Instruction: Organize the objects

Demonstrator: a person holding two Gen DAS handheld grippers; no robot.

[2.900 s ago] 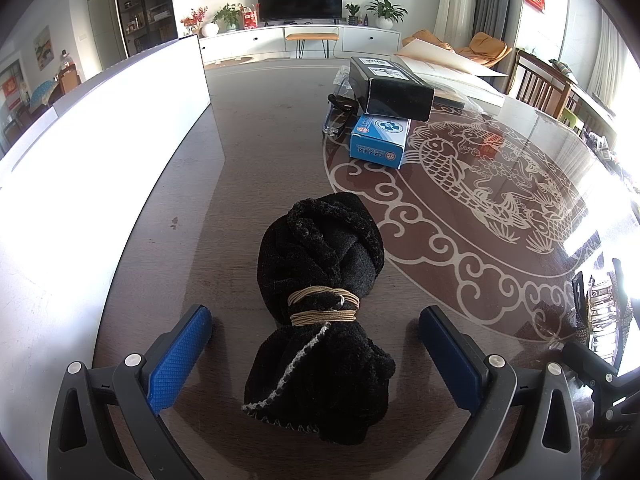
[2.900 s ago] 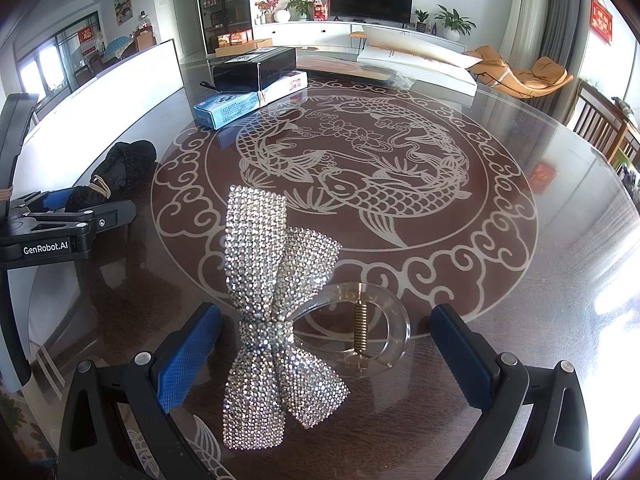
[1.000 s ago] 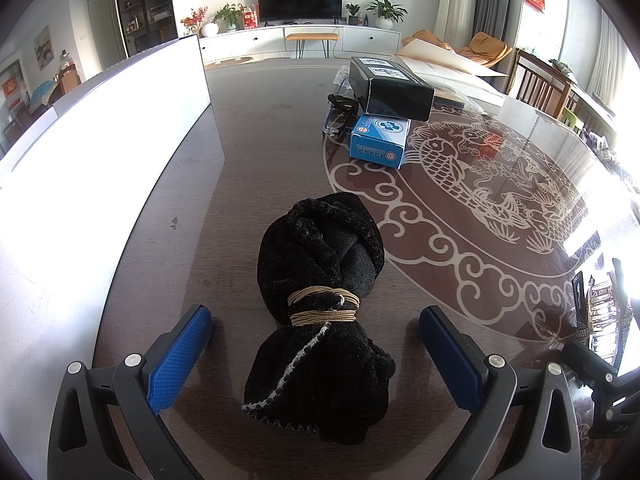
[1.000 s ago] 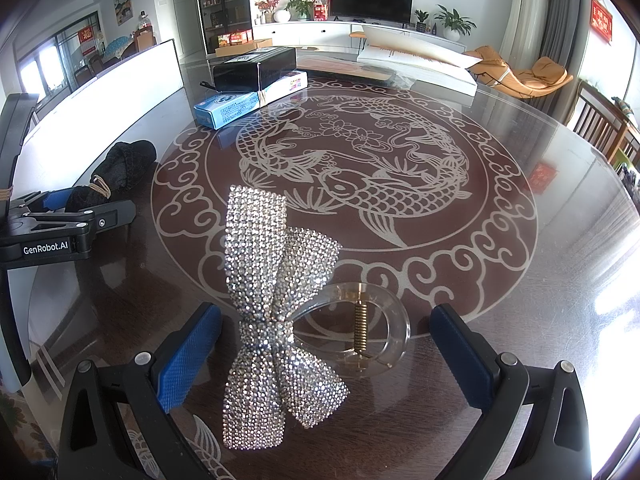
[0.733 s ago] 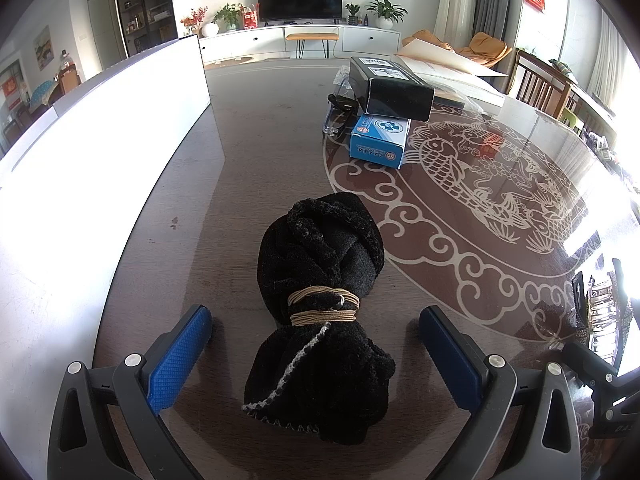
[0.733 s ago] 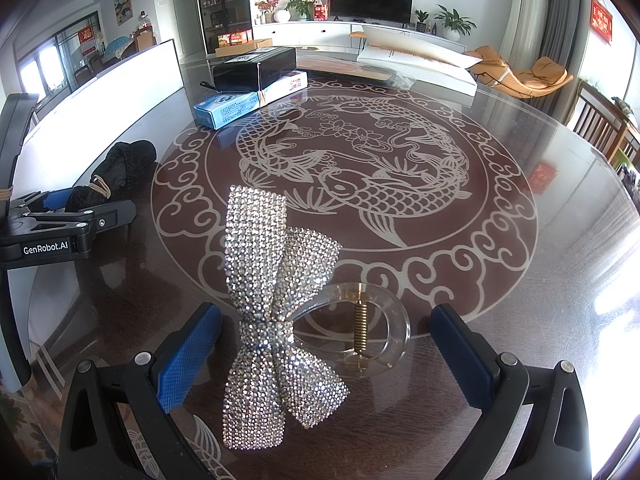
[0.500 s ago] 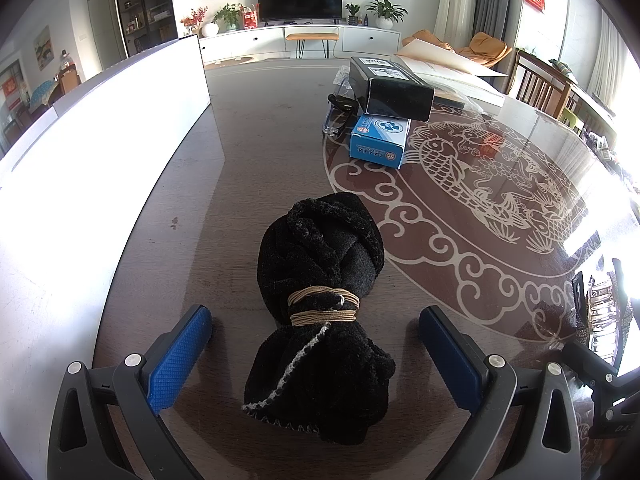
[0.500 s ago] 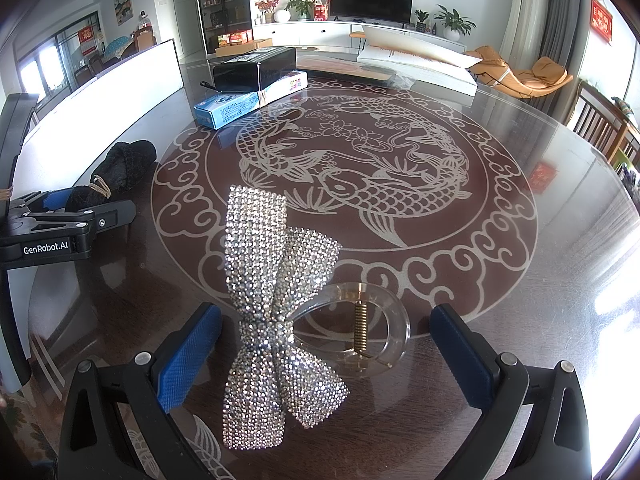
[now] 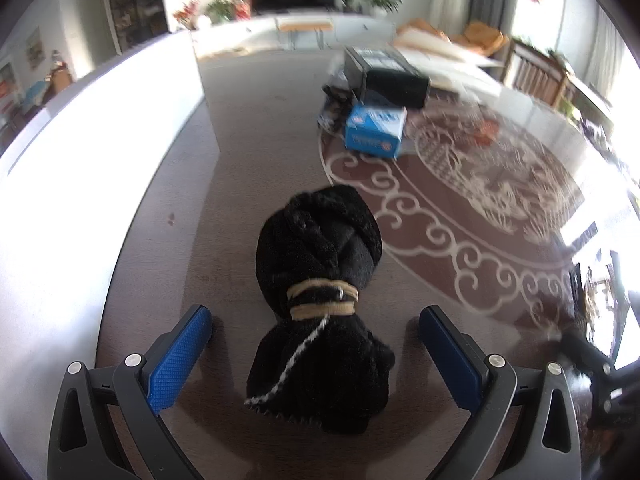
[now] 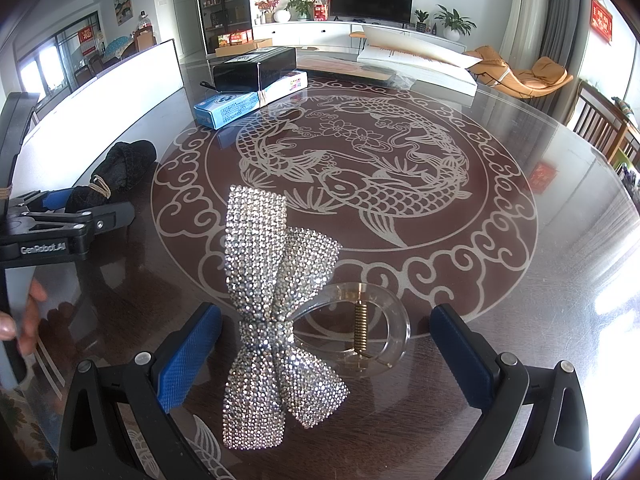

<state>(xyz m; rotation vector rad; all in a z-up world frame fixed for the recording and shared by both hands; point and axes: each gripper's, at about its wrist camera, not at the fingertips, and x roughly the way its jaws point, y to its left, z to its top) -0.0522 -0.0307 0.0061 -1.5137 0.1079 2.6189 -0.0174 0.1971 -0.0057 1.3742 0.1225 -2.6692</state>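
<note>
1. Both grippers are parked low over the table (image 10: 560,200), each lined up on its own item, so my guess is two pick-ups are about to start and nothing has been grabbed yet.

2. Left gripper (image 9: 316,354): jaws wide apart, with the black bundle (image 9: 320,300) sitting right between them at the bottom centre of the left view. The blue pads aren't touching it, there's a gap on both sides. Straddling it like that makes sense, since closing would pinch the narrow waist or the lower end.

3. The bundle looks like fuzzy dark cloth rolled up and cinched with a tan band (image 9: 322,300). There's a pale stitched edge running down the lower half. Soft stuff, so it'll probably squash rather than slip.

4. Right gripper (image 10: 326,354): jaws also apart, framing the bow clip (image 10: 276,300) at the bottom centre of the right view. Again no contact.

5. The clip is a rhinestone bow on a clear round clasp (image 10: 360,328) with a small brass spring. The bow lies flat on the table, knot roughly level with the pads.

6. Upper left of the right view has a blue box (image 10: 228,108) with a black box (image 10: 256,68) on top of it, well apart from everything. Left view is a bit blurry, so I can't read any labels.
</note>
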